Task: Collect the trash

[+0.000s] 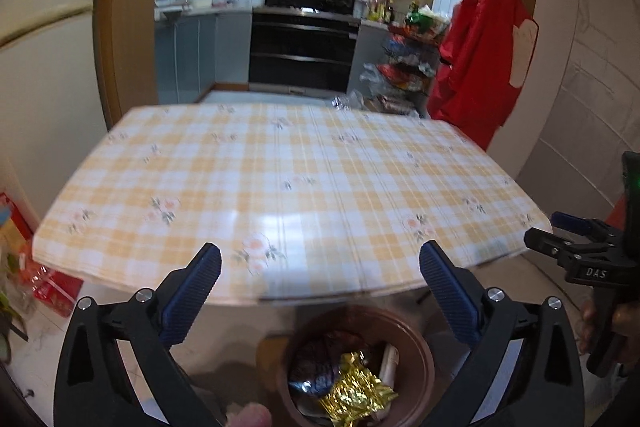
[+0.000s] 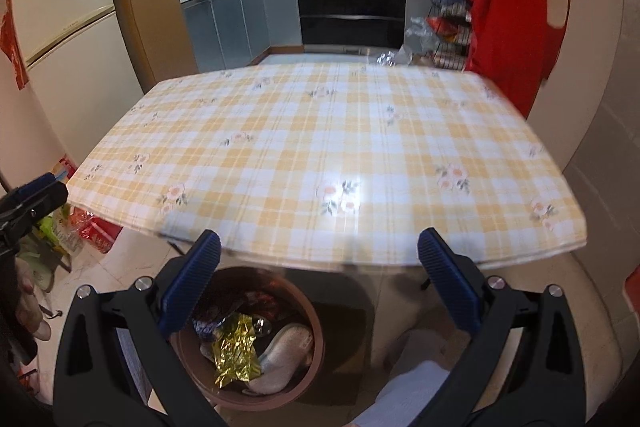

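Observation:
A brown round bin (image 1: 424, 351) stands on the floor below the table's near edge and holds a gold foil wrapper (image 1: 356, 391), a dark wrapper and a white piece. In the right wrist view the bin (image 2: 316, 331) holds the gold wrapper (image 2: 236, 351) and white trash (image 2: 284, 355). My left gripper (image 1: 320, 275) is open and empty above the bin. My right gripper (image 2: 319, 263) is open and empty, above the bin's right side. The right gripper also shows in the left wrist view (image 1: 560, 239).
A table with a yellow checked floral cloth (image 1: 288, 179) (image 2: 320, 147) fills the middle. Red packets lie on the floor at the left (image 1: 56, 291). A red garment (image 1: 484, 51) hangs at the right. A fridge (image 2: 64, 19), kitchen counters and an oven (image 1: 304, 47) stand behind.

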### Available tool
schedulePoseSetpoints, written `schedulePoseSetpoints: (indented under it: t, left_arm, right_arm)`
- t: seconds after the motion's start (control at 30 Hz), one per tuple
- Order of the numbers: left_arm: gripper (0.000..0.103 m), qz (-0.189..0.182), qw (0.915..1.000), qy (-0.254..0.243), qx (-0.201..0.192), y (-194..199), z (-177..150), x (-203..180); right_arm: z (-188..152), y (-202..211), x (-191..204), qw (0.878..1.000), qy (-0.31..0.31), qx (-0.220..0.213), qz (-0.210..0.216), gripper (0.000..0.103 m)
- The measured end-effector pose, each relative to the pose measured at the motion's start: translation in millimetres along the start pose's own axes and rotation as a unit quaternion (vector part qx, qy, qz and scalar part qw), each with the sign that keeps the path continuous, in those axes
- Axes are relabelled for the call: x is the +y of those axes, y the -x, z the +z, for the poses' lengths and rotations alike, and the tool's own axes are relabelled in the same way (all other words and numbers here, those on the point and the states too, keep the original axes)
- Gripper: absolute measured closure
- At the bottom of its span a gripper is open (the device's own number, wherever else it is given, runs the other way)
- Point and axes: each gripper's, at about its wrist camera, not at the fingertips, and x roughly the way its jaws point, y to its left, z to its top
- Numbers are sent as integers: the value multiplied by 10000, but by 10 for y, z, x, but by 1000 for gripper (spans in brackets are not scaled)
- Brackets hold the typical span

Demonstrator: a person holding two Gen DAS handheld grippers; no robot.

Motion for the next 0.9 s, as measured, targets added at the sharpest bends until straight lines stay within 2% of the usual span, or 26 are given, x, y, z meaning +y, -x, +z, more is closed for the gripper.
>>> schedulePoseSetpoints:
  t: [0.2, 0.53, 0.9]
  left_arm:
    - [6, 172, 9991, -120, -359, 216, 315, 29]
    - [6, 145, 9912, -441, -1242, 751, 855, -134]
    - [6, 133, 9865, -756, -1448, 916, 986, -345]
  right_arm:
    - [302, 279, 137, 9993, -9, -360, 103, 6]
    - [775, 872, 260, 9926, 12, -1216, -25, 6]
    - [862, 1032, 212, 9913, 33, -1305, -189, 6]
